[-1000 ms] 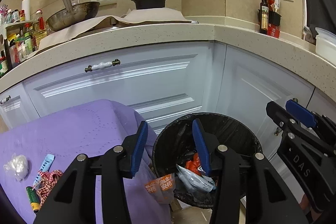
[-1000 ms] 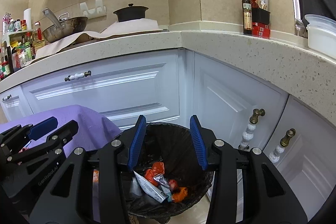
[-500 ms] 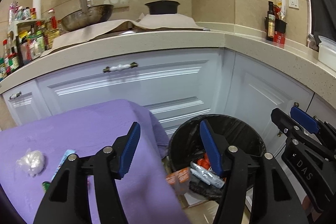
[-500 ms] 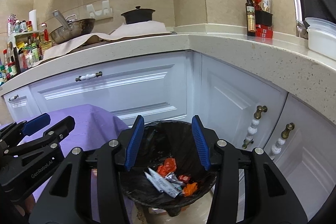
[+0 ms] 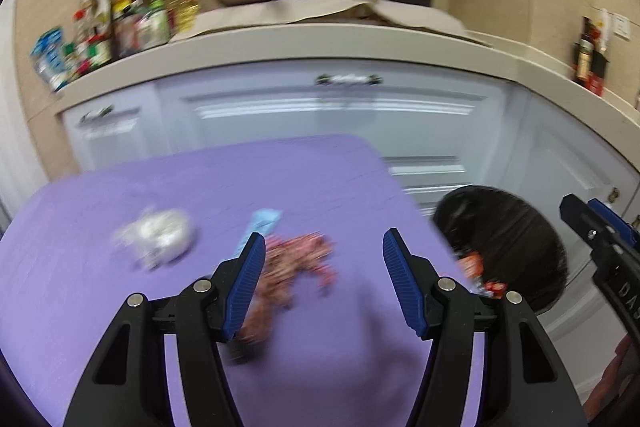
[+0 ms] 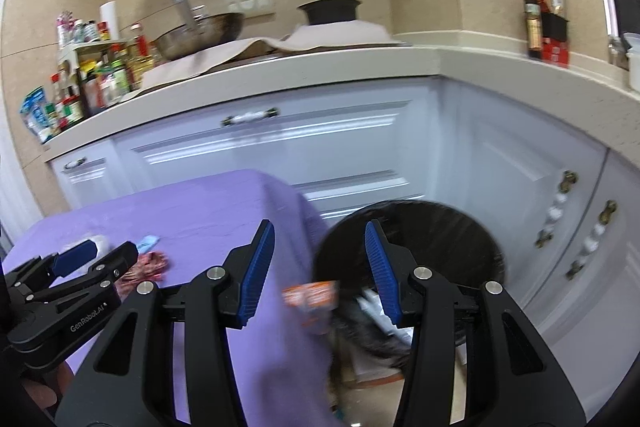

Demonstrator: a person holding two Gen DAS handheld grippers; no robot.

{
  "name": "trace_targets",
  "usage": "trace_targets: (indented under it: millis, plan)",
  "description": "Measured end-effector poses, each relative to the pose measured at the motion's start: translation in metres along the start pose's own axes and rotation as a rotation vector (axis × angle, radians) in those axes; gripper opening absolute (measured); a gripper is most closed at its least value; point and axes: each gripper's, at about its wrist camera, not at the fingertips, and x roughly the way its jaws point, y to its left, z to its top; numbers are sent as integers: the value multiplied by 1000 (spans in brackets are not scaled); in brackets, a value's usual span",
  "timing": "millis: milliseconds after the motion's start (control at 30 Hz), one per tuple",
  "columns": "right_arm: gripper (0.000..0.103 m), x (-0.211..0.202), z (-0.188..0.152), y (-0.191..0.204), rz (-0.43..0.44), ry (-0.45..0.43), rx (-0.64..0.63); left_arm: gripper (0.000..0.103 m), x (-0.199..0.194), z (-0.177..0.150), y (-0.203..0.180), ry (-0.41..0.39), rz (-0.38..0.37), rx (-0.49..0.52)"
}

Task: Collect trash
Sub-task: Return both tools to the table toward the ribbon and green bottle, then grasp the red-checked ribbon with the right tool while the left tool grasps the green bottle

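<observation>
Left wrist: hand-held gripper agape, empty.

Three scraps on one purple cloth (one bin beside).

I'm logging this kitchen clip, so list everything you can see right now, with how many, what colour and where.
Table cloth: one, purple, over the table.
Crumpled wrapper: one, white, left on the cloth.
Blue packet: one, pale blue, mid cloth.
Red patterned wrapper: one, red and white, ahead of the left gripper.
Trash bin: one, black liner, on the floor right of the table, wrappers inside.
Orange packet: one, between cloth and bin.
Wok: one, metal, counter.
Pot: one, black, counter.
Left gripper: open, over the cloth.
Right gripper: open, near the bin.
</observation>
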Motion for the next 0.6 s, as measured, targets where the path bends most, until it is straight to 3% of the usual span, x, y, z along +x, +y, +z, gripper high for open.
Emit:
trace_targets:
  millis: [600]
  plan:
    - [46, 24, -19, 133, 183, 109, -105, 62, -34, -45, 145, 40, 208, -132]
